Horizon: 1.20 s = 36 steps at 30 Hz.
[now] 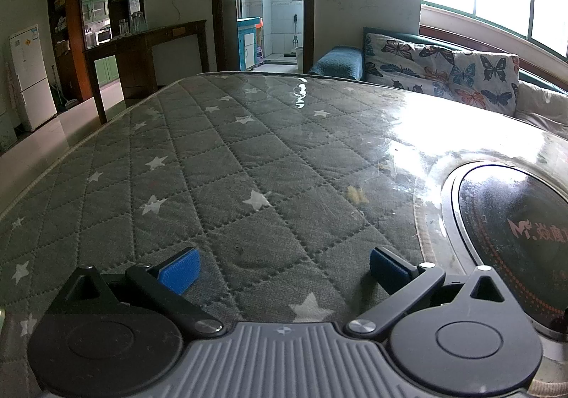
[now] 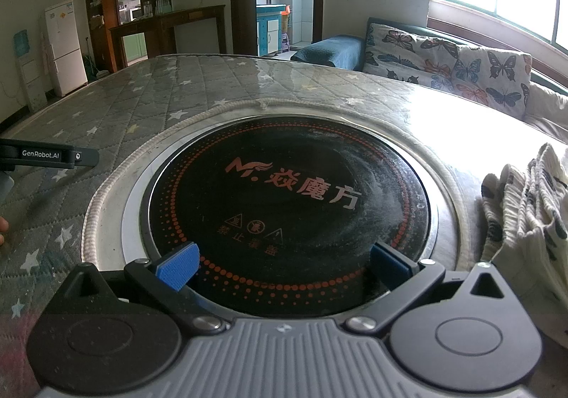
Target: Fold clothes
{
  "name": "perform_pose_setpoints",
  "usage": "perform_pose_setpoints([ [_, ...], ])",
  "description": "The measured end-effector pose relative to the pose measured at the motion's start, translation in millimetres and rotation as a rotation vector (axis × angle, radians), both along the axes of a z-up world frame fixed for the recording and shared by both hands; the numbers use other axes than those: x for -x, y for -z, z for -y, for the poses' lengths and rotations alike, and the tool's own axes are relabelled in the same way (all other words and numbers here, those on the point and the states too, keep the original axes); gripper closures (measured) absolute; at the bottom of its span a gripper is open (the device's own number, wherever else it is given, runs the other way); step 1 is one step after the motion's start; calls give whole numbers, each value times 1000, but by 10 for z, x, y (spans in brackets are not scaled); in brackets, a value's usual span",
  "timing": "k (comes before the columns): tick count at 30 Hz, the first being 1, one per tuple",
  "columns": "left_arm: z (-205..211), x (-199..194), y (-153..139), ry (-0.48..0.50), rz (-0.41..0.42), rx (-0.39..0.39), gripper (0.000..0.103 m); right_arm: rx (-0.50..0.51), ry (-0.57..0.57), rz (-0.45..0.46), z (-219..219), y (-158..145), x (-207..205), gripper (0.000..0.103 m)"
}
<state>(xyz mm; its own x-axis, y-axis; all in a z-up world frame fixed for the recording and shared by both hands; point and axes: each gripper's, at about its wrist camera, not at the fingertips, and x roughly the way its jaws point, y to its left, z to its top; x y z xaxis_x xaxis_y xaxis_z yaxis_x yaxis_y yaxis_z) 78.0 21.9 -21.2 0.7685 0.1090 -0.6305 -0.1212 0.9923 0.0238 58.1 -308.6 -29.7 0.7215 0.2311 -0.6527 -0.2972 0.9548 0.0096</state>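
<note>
A white garment with dark print (image 2: 525, 206) lies crumpled at the right edge of the table in the right wrist view; it does not show in the left wrist view. My right gripper (image 2: 282, 266) is open and empty, hovering over the black round cooktop (image 2: 287, 199), with the garment to its right. My left gripper (image 1: 282, 268) is open and empty above the grey star-patterned quilted table cover (image 1: 248, 156). Its body also shows at the left edge of the right wrist view (image 2: 49, 156).
The cooktop (image 1: 511, 220) is set in the table's middle under a clear plastic sheet. A sofa with a butterfly-print cover (image 1: 440, 71) stands behind the table under bright windows. A dark wooden desk (image 1: 149, 43) and a white fridge (image 1: 30, 78) stand at the far left.
</note>
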Motion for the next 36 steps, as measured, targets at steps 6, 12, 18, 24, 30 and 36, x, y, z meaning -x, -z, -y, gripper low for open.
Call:
perform_pose_setpoints([
  [6,-14,18,1,0,0,0,0,0,0,0,4,-1,1,0],
  [12,27,-27,-16,0,0,0,0,0,0,0,7,-1,4,0],
  [18,17,-16,-11,0,0,0,0,0,-1,0,8,-2,4,0],
  [24,-7,-2,-11,0,0,0,0,0,-1,0,10,-4,9,0],
  [30,33,-19,-11,0,0,0,0,0,-1,-1,7,-3,8,0],
  [36,39,-22,-11,-1,0,0,0,-2,0,0,-1,3,5,0],
])
